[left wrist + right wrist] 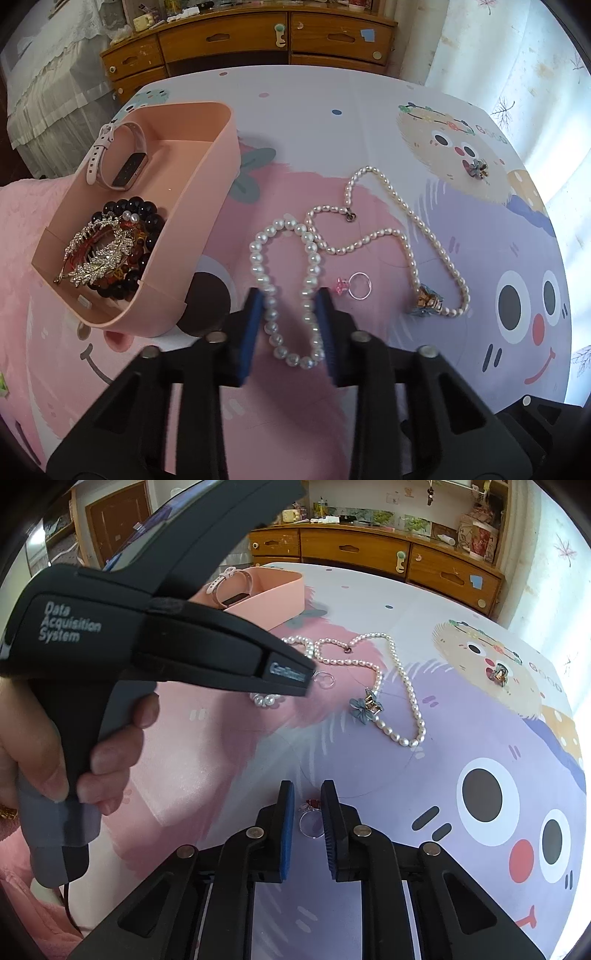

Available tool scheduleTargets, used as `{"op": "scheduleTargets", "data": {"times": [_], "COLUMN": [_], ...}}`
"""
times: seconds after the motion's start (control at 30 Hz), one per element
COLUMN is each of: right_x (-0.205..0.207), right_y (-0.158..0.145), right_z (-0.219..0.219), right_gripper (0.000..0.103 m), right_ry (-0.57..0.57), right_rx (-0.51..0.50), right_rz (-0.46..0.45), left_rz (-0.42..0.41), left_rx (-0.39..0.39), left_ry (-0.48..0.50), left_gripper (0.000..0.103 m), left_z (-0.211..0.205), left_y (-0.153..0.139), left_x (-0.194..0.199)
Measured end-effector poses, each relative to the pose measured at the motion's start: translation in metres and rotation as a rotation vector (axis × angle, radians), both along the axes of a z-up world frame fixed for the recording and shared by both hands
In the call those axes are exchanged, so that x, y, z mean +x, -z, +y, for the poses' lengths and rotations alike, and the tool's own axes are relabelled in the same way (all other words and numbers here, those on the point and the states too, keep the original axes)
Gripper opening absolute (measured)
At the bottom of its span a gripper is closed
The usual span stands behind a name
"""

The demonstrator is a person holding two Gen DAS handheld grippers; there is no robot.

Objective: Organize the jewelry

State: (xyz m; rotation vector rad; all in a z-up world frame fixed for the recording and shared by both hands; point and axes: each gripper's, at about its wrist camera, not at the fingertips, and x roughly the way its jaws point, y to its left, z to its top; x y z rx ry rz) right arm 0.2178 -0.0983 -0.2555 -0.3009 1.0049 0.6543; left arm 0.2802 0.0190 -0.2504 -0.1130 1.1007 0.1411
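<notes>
Left gripper (290, 301), jaws narrowed, pads against both sides of the pearl bracelet (288, 280); right gripper (307, 794), nearly closed, clasps a ring (312, 821) between its pads.

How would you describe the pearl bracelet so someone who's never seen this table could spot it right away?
Start at the pink box on the cartoon-printed tablecloth. Just beside it lies a closed loop of round white pearls, the pearl bracelet, with the left gripper straddling its near end. Unlike the long pearl necklace next to it, it is short, has rounder, fatter beads, and no visible clasp.
</notes>
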Motion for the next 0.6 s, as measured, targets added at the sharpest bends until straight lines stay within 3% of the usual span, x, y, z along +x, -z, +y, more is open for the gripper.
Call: {"op": "scheduleTargets", "data": {"times": [0.03,0.37,0.43,0.6], "right_x": [0.001,0.002,0.006,0.009], "right_y": [0.0,-0.004,-0.003,-0.003], "right_z": [0.0,-0.012,-0.017,-0.028], "right_gripper": [0.014,0.007,0.007,0.007], "right_ry": [0.002,0.068,0.096,0.17], "right_rx": [0.0,0.064,0.093,0.157], "right_rz": [0.002,0.094,0.127,0.201], "left_rz": [0.003,0.069,0.084,0.118], "left_rx": [0.005,-0.024,-0.032,-0.049], "left_ry": [0.006,0.015,0.016,0.013], "left_gripper": [0.013,0.012,0.005,0.005], "left_z": [0.0,0.004,0.005,0.007], "left_y": [0.0,-0.002,-0.002,-0.002], "left_x": [-0.001,-0.02,-0.027,-0.047]}}
